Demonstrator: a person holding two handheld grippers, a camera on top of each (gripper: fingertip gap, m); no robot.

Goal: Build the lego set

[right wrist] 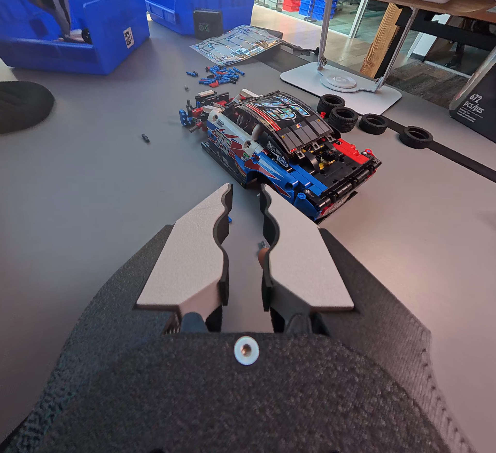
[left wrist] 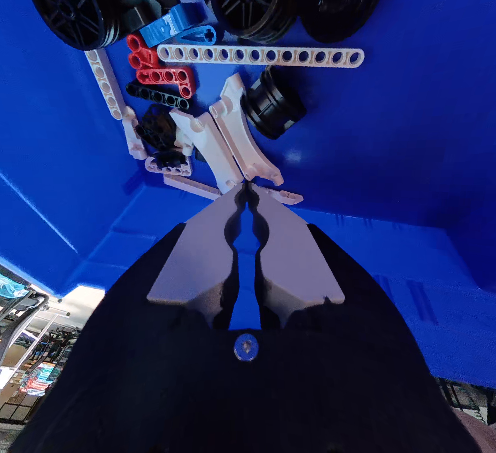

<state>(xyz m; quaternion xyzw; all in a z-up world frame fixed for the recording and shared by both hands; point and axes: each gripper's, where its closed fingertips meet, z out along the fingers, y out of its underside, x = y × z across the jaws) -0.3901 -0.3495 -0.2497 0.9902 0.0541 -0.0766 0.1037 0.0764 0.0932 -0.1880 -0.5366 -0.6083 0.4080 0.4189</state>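
In the left wrist view my left gripper (left wrist: 247,186) is inside a blue bin (left wrist: 375,145) of loose parts. Its fingertips are shut together right at the lower ends of two white curved panels (left wrist: 241,139), and I see nothing between them. A long white beam (left wrist: 260,57), red beams (left wrist: 163,78), a black beam (left wrist: 158,96) and black wheels (left wrist: 69,5) lie farther in. In the right wrist view my right gripper (right wrist: 245,190) is open with only grey table showing between its fingers. It hovers just short of the partly built blue, white and red race car (right wrist: 281,150).
Several black tyres (right wrist: 343,118) lie beyond the car, and a pile of small blue pins (right wrist: 220,75) behind it. Two blue bins (right wrist: 75,24) stand at the back left. A sticker sheet (right wrist: 236,43), a metal stand (right wrist: 341,83) and a dark box (right wrist: 475,110) are farther off. The tips of one gripper are about 65 cm away from the tips of the other.
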